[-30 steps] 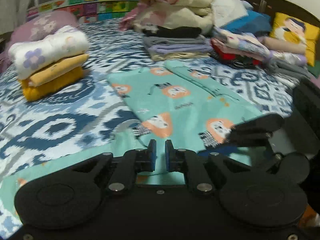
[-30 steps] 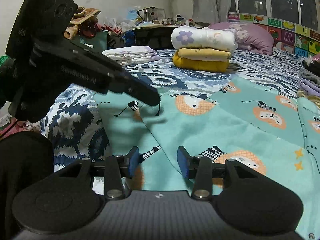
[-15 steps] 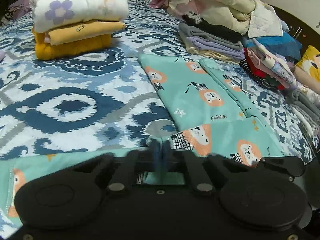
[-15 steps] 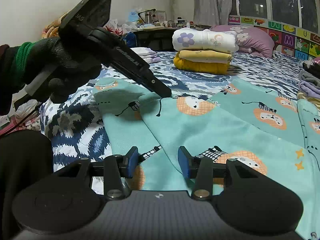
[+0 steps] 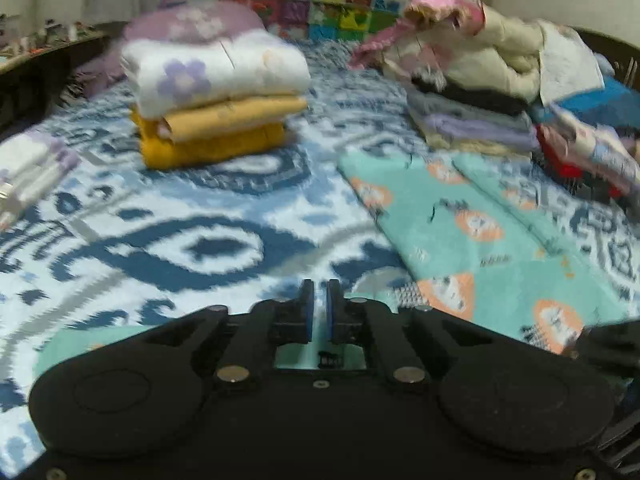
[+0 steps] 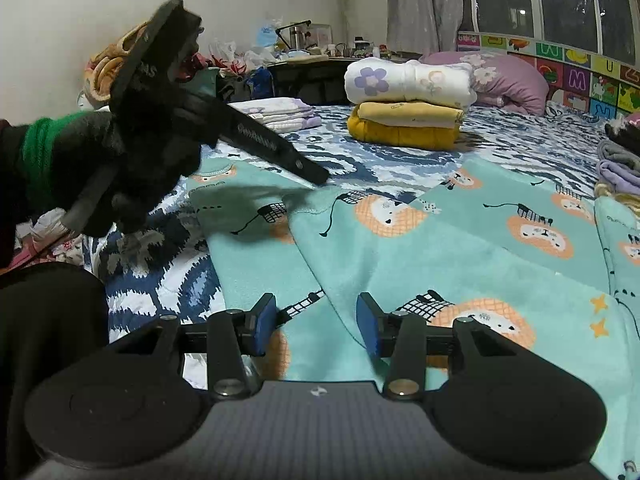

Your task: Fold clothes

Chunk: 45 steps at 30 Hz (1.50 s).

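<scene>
A teal garment printed with orange lion faces [image 6: 460, 248] lies spread on the blue-and-white patterned bed [image 5: 192, 248]; it also shows in the left wrist view [image 5: 492, 240]. My left gripper [image 5: 318, 312] has its jaws nearly closed, hovering over the garment's near edge; I see no cloth between the pads. From the right wrist view the left gripper [image 6: 316, 178] is held by a gloved hand just above the garment's far edge. My right gripper [image 6: 316, 324] is open, low over a folded-over edge of the garment.
A folded stack of white floral, cream and mustard clothes [image 5: 216, 96] sits at the back of the bed. Unsorted clothes pile [image 5: 480, 80] at the right. Folded white-lilac items [image 6: 280, 114] lie at the left edge. A purple pillow [image 6: 504, 76] is behind.
The left gripper has swung further left and lifted a little off the garment, tilting its view upward. The right gripper has stayed open and still.
</scene>
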Tool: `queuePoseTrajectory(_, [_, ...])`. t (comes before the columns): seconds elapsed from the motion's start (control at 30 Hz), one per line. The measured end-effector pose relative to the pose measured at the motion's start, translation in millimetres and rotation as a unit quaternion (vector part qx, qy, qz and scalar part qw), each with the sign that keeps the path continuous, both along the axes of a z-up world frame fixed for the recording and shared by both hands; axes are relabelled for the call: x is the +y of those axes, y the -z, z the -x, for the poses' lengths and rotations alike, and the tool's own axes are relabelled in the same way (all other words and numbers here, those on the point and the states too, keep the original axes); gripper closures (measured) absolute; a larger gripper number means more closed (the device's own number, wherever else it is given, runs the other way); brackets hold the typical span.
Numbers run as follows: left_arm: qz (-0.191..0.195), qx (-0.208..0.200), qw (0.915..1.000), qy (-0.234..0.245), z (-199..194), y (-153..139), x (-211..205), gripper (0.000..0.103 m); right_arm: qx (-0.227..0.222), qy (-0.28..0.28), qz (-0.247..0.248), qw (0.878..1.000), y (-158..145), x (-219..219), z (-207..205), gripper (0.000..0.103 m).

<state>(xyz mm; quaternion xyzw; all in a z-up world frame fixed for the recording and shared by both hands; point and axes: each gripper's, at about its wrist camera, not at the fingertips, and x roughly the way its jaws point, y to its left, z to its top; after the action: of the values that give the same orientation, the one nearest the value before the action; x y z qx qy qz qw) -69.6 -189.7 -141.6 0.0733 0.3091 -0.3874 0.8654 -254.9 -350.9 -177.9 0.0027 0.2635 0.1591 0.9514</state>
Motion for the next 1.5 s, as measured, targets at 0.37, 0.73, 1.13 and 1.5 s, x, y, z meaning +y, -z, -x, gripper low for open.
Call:
queuePoseTrajectory(0.37, [0.0, 0.049, 0.9986, -0.022, 0, 19, -42, 0.098, 0.0, -0.004, 0.008, 1.0, 1, 3, 1, 0.054])
queuePoseTrajectory(0.73, [0.025, 0.072, 0.9971, 0.004, 19, 23, -90, 0.097, -0.003, -0.003, 0.016, 1.0, 1, 5, 2, 0.054])
queuePoseTrajectory(1.13, [0.073, 0.066, 0.9862, -0.133, 10, -7, -19, 0.082, -0.038, -0.037, 0.023, 0.998, -9, 11, 20, 0.054])
queuePoseTrajectory(1.5, [0.136, 0.171, 0.9527, -0.211, 39, 10, 24, 0.054, -0.057, 0.027, 0.069, 0.996, -43, -31, 92, 0.054])
